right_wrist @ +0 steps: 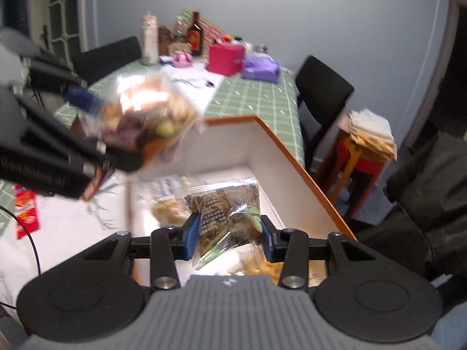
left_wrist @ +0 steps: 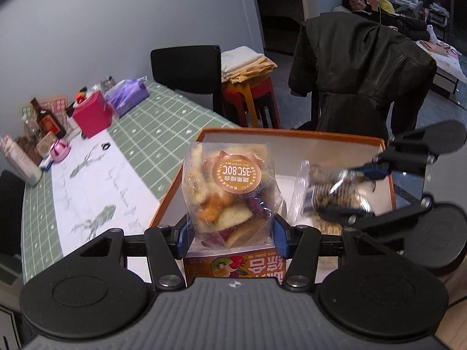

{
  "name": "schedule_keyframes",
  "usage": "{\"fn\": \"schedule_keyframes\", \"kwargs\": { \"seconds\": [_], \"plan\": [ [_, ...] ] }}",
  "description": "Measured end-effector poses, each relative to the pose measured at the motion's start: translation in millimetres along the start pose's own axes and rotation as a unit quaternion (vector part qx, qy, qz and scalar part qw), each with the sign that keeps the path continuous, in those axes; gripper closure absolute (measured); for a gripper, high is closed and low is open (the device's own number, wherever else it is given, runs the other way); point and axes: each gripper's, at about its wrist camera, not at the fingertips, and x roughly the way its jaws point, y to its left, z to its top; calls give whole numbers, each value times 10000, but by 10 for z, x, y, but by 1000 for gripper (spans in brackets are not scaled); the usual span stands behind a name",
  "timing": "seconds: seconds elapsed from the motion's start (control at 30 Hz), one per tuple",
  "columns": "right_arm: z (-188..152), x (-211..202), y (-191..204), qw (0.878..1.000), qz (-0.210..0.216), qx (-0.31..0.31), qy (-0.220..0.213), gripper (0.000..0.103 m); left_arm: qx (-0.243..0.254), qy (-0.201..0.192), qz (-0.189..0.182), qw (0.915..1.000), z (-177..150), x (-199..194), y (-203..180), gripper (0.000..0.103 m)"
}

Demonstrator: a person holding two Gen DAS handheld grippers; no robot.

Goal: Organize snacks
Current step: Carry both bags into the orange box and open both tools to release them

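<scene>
Green checked tablecloth (left_wrist: 163,122) on table, black chairs (right_wrist: 324,93) alongside, grey wall (left_wrist: 102,23)

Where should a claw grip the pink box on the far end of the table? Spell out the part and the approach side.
Take the pink box across its two upright side walls, near the top, coming from above. It stands upright with flat, parallel faces, and the bottle and purple pack crowd its sides, so the top looks like the freest way in.

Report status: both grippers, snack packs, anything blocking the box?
Left gripper shut on dried-fruit pack. Right gripper shut on clear snack packet. Both above orange-rimmed box. Nothing blocking the box.
</scene>
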Motion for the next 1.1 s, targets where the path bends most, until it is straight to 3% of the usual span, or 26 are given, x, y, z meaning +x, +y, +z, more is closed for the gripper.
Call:
{"fn": "schedule_keyframes", "kwargs": {
  "seconds": [0.33, 0.9, 1.1],
  "plan": [
    [74, 451, -133, 9985, -158, -333, 410, 62, 223, 263, 74, 9994, 228, 683, -47, 41],
    [70, 983, -204, 9936, -47, -526, 1003, 60, 311, 1116, -115, 9932, 37, 1435, -73, 40],
    [69, 999, -166, 9918, -53, -654, 1099, 55, 289, 1182, -156, 9924, 32, 1438, -54, 29]
  ]
}}
